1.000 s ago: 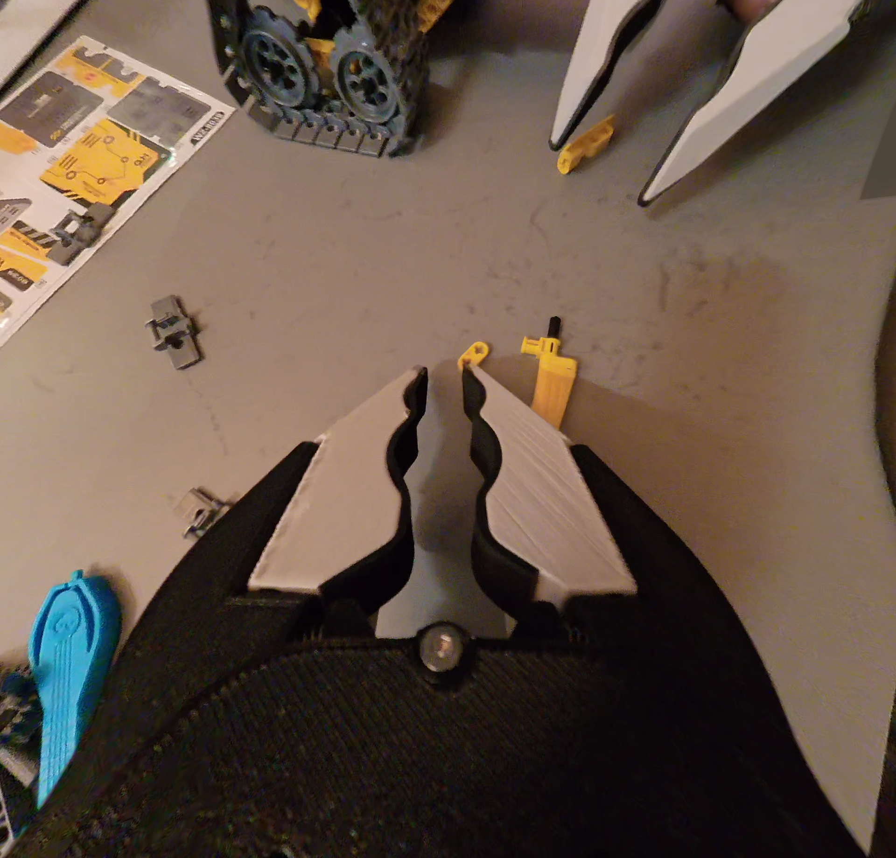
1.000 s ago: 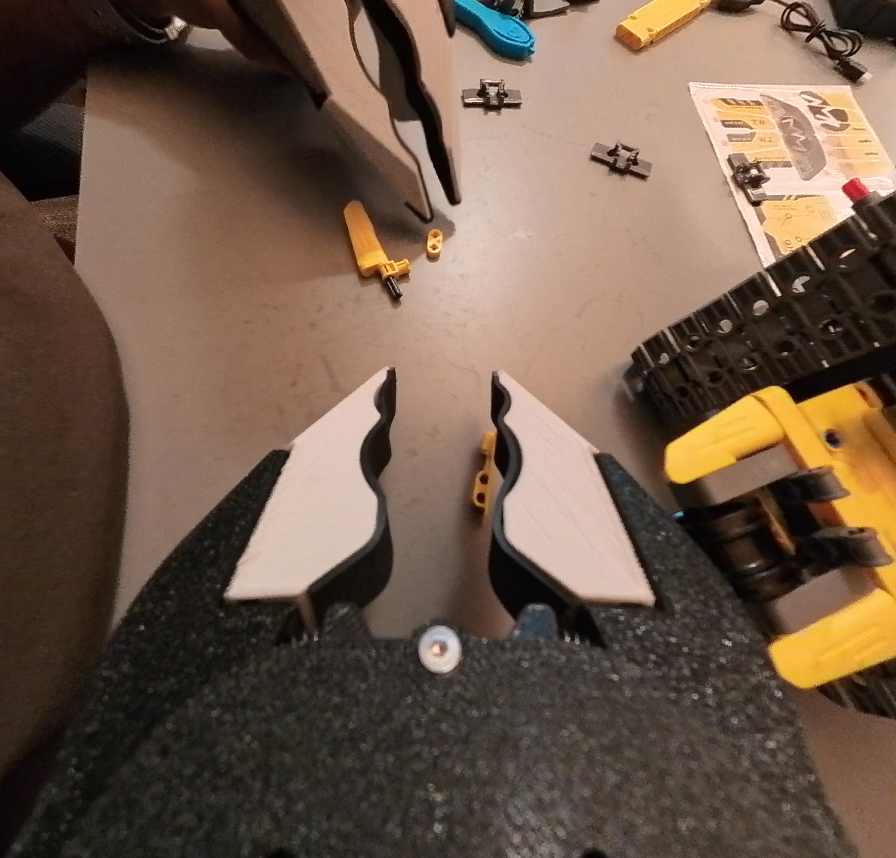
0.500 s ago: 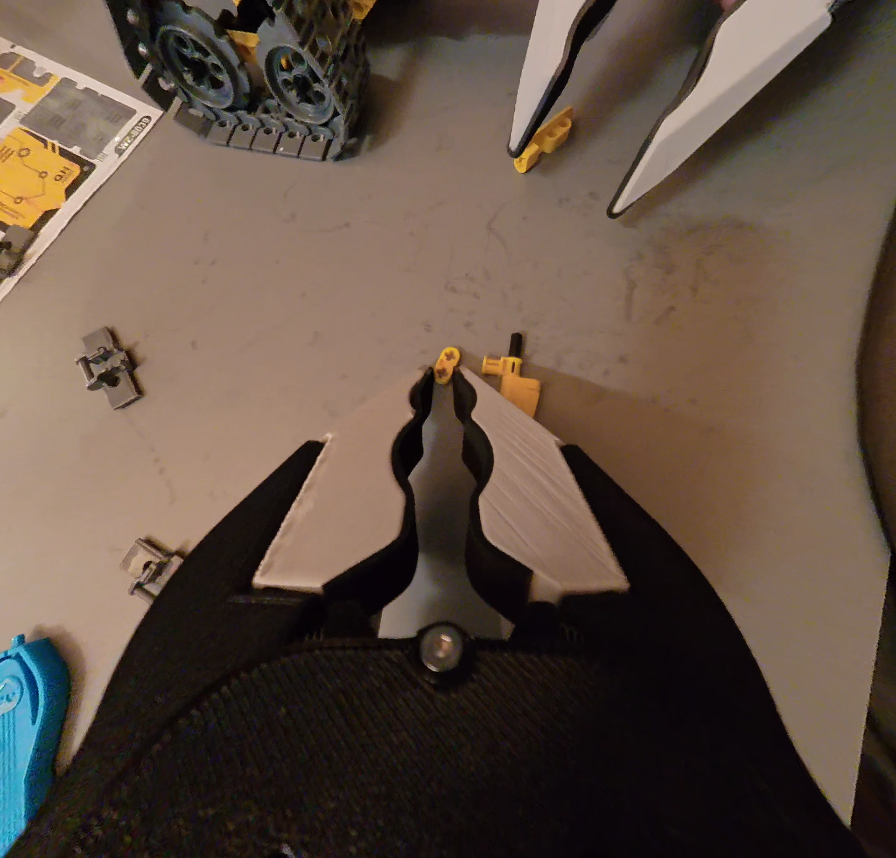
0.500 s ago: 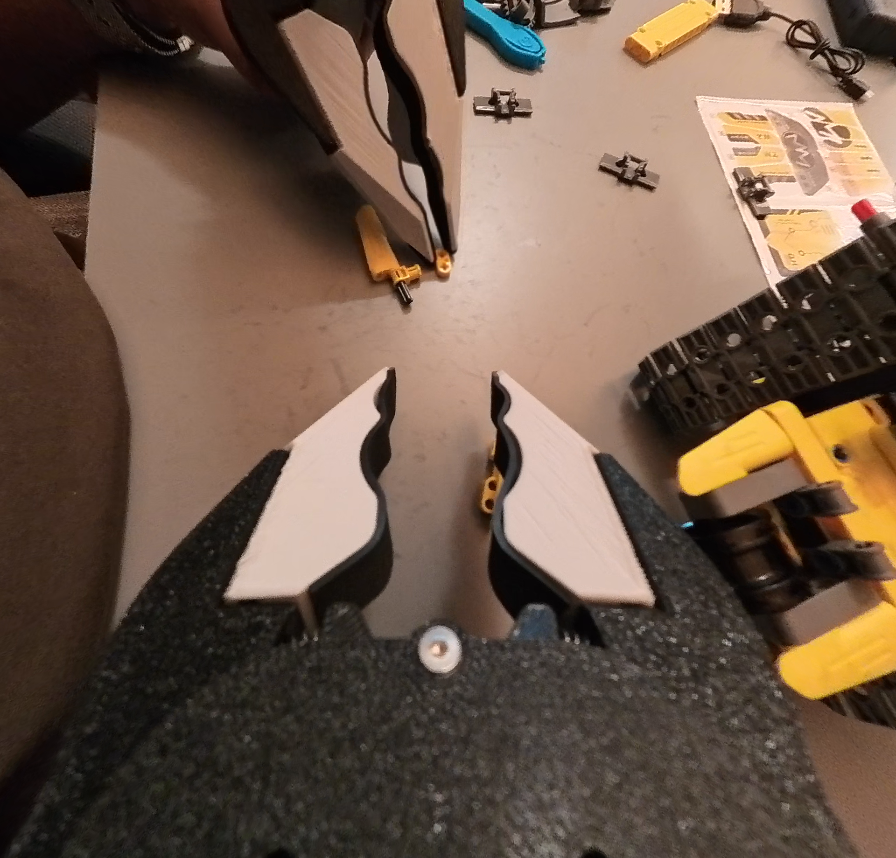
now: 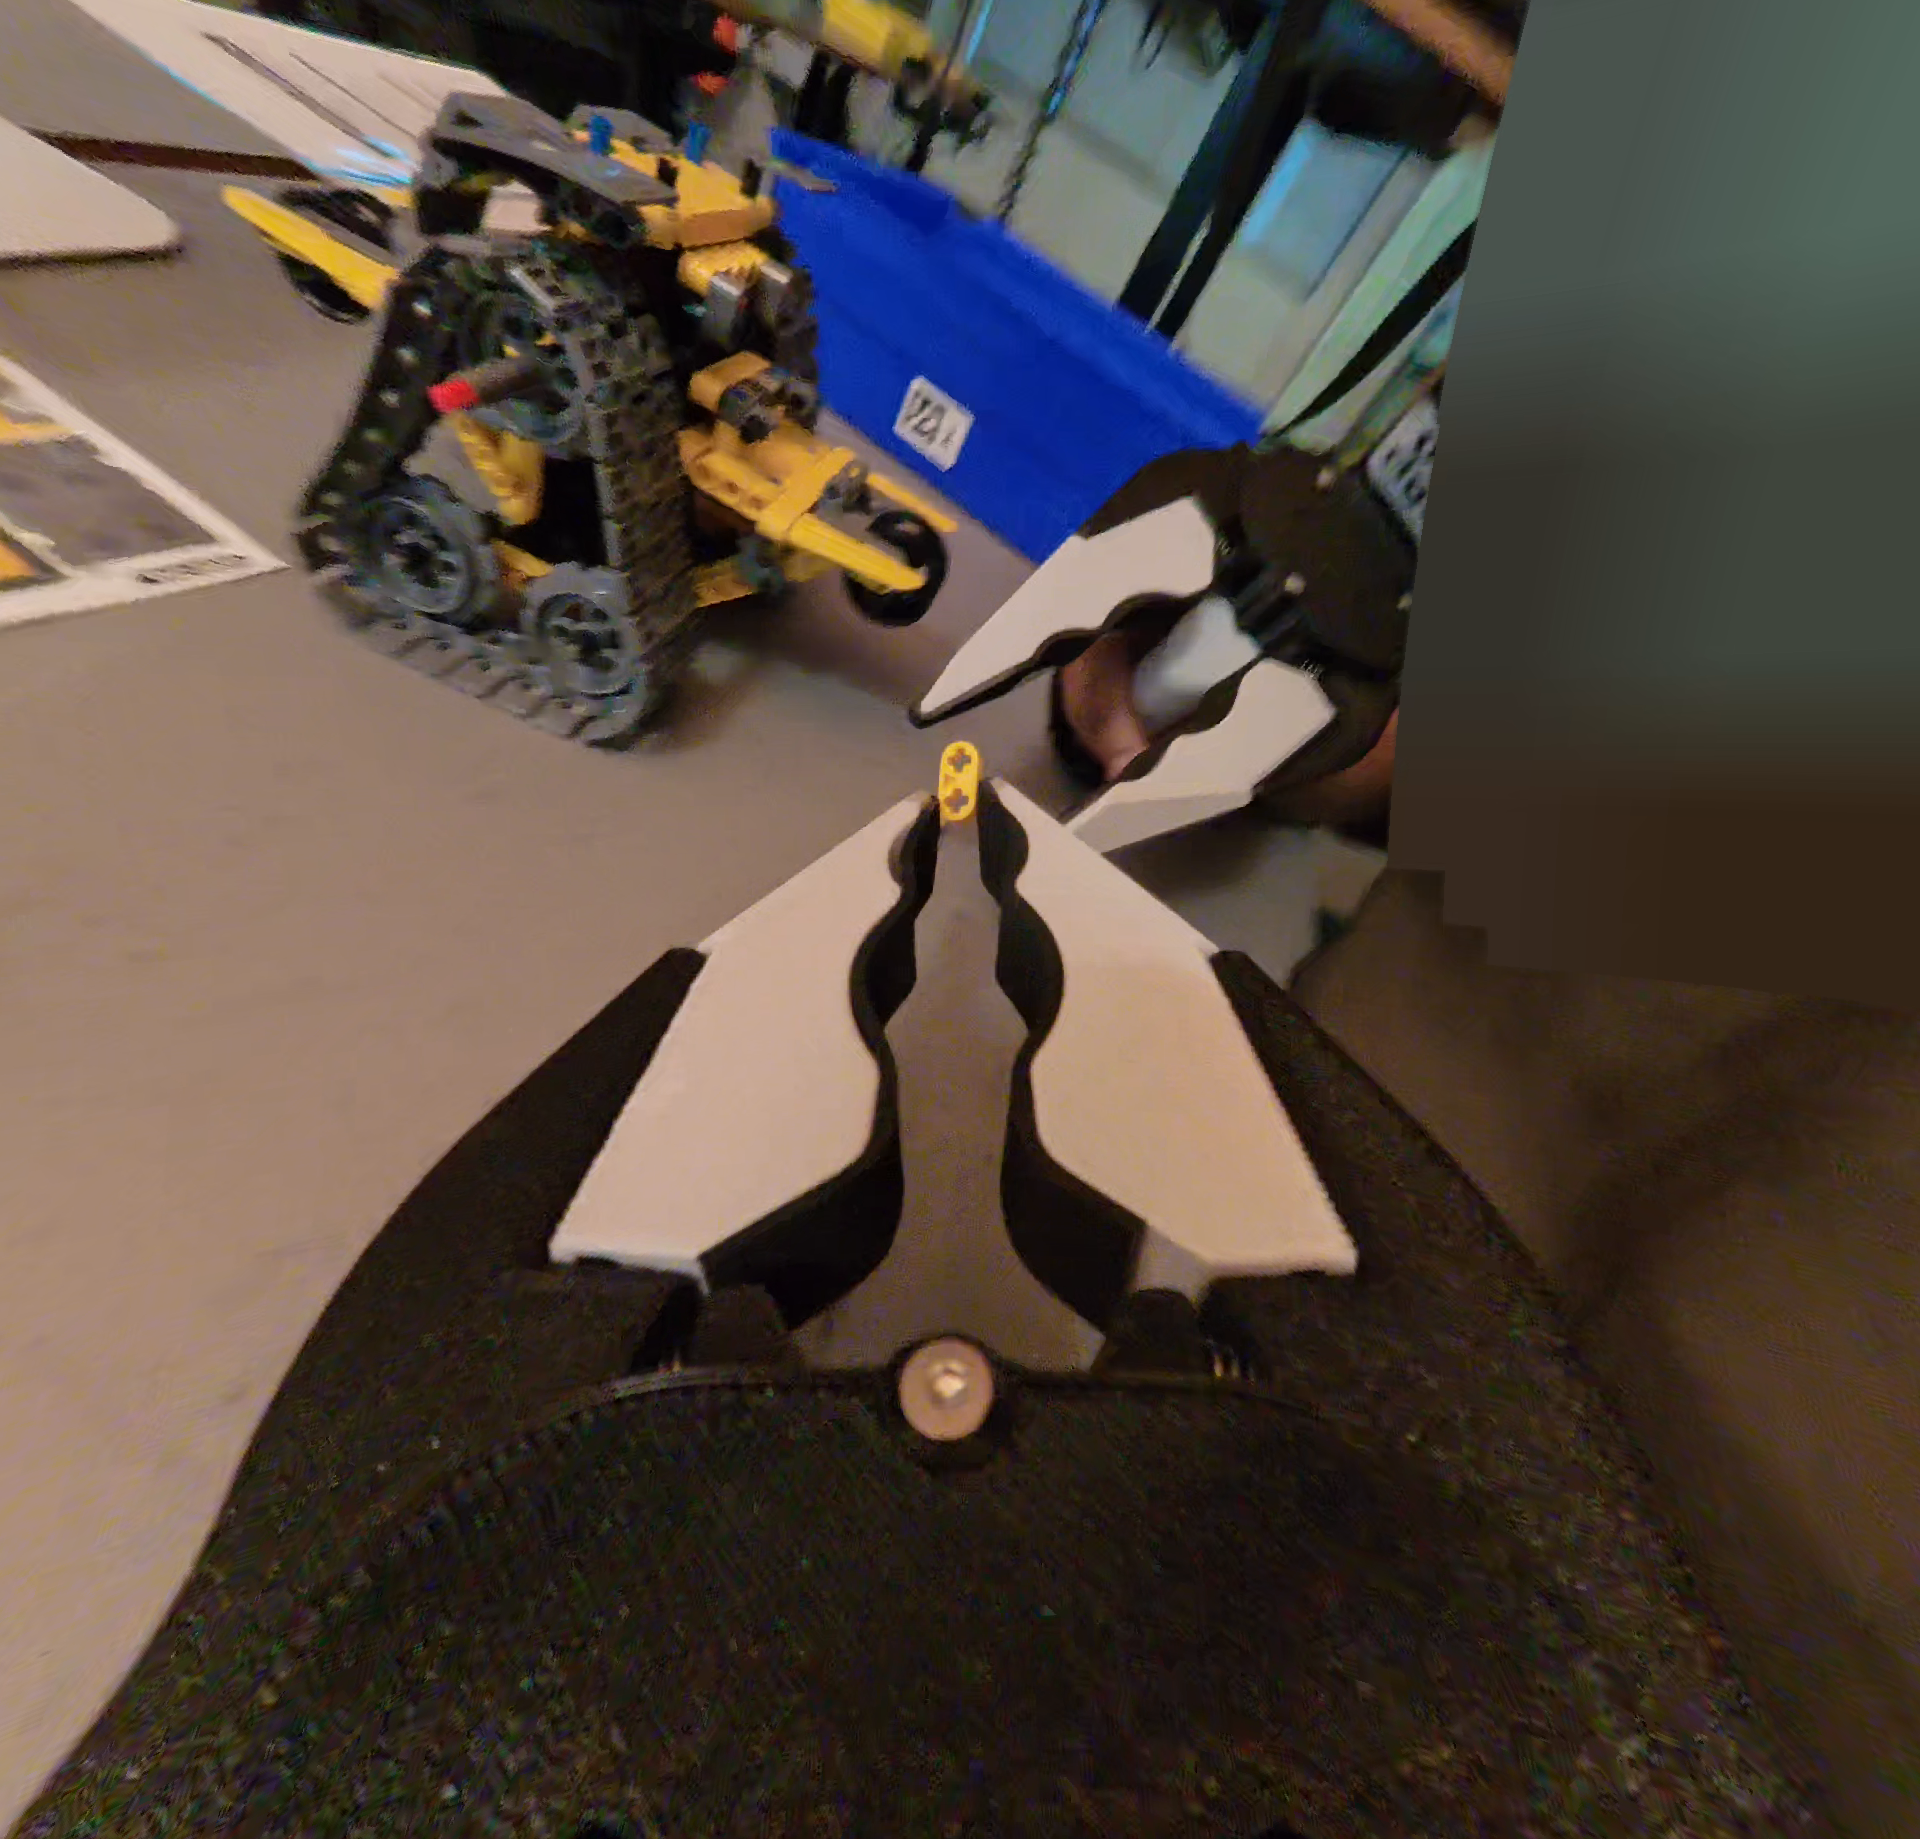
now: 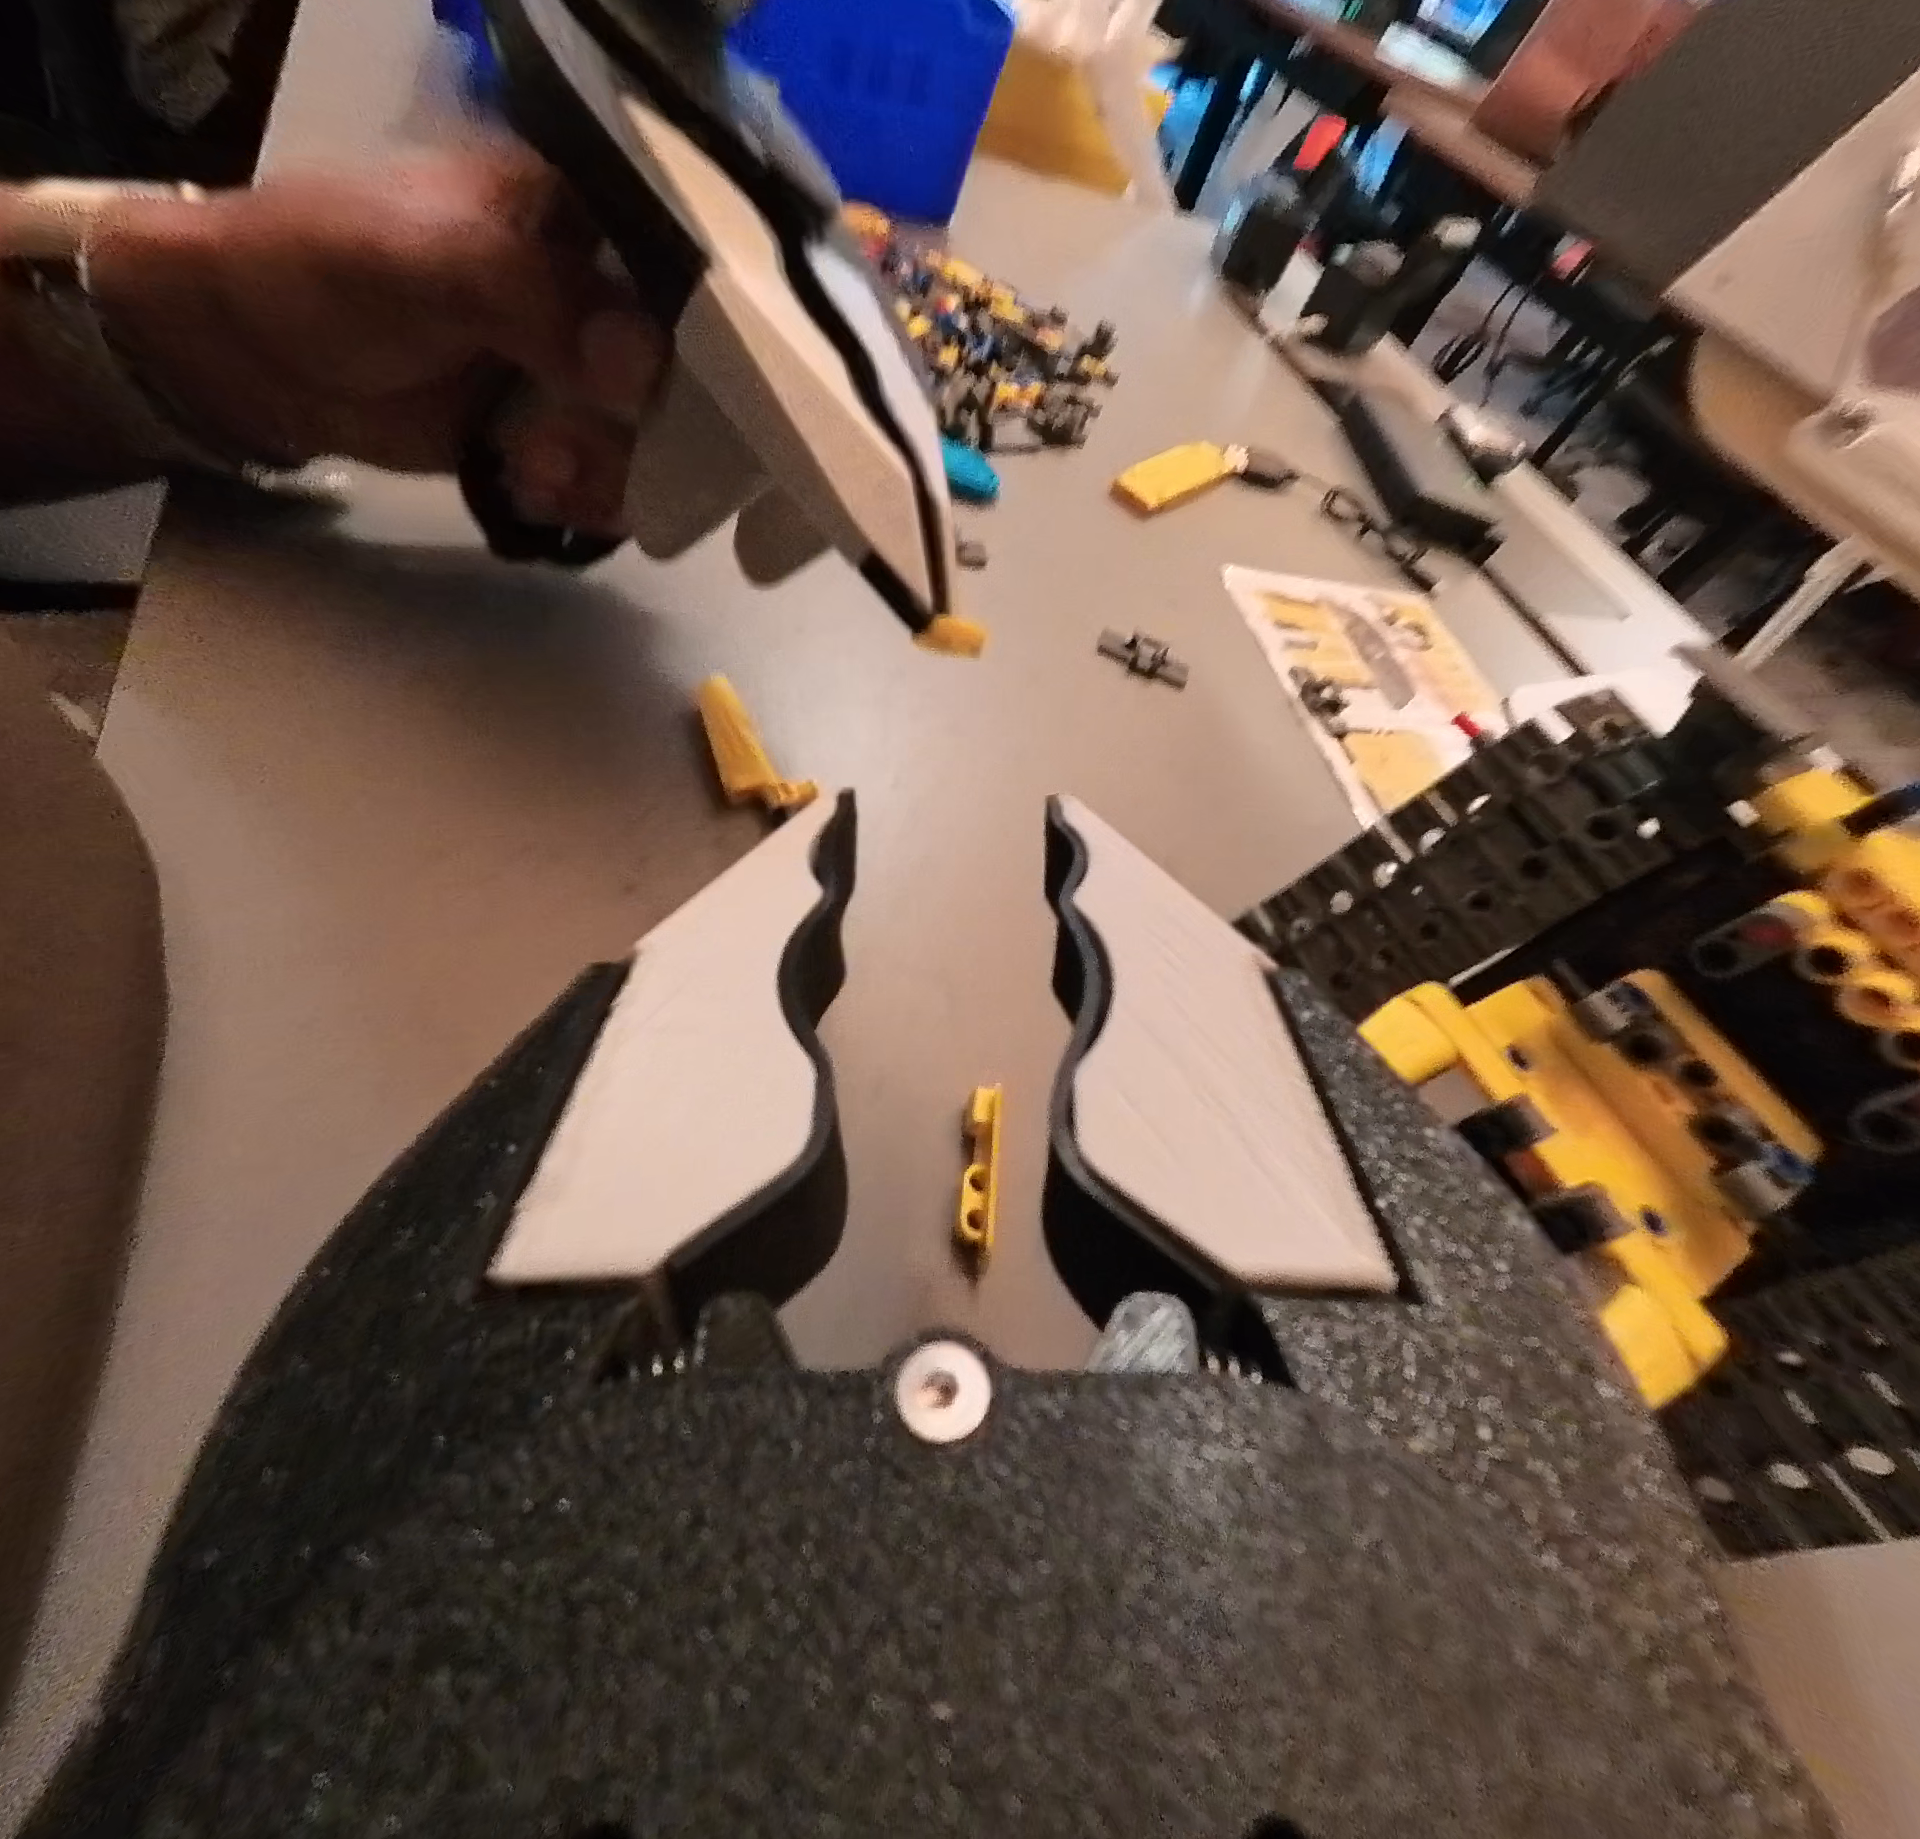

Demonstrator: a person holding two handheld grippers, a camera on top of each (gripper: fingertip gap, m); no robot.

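My left gripper [image 5: 957, 810] is shut on a small yellow two-hole link [image 5: 959, 779] and holds it above the grey table; the link sticks out past the tips. It also shows in the right wrist view [image 6: 951, 634], held by the left gripper [image 6: 925, 613]. My right gripper [image 6: 948, 813] is open and empty, low over the table. A yellow perforated beam [image 6: 979, 1166] lies on the table between its fingers. In the left wrist view the right gripper [image 5: 997, 766] hangs open just beyond the link. A yellow piece with a pin [image 6: 740, 744] lies by its left fingertip.
A yellow and black tracked brick vehicle [image 5: 582, 459] stands at the left, close on the right in the right wrist view [image 6: 1621, 1041]. A printed sheet [image 6: 1351, 667], dark track links [image 6: 1141, 646], a heap of parts [image 6: 997, 355], a yellow box with cable [image 6: 1179, 478] and a blue bin [image 5: 997, 355] lie beyond. The tips of both grippers are at nearly the same place.
My left gripper closed on the yellow link and lifted it off the table, tilting up. My right gripper tilted up and drew back, so the yellow beam now lies deeper between its fingers.
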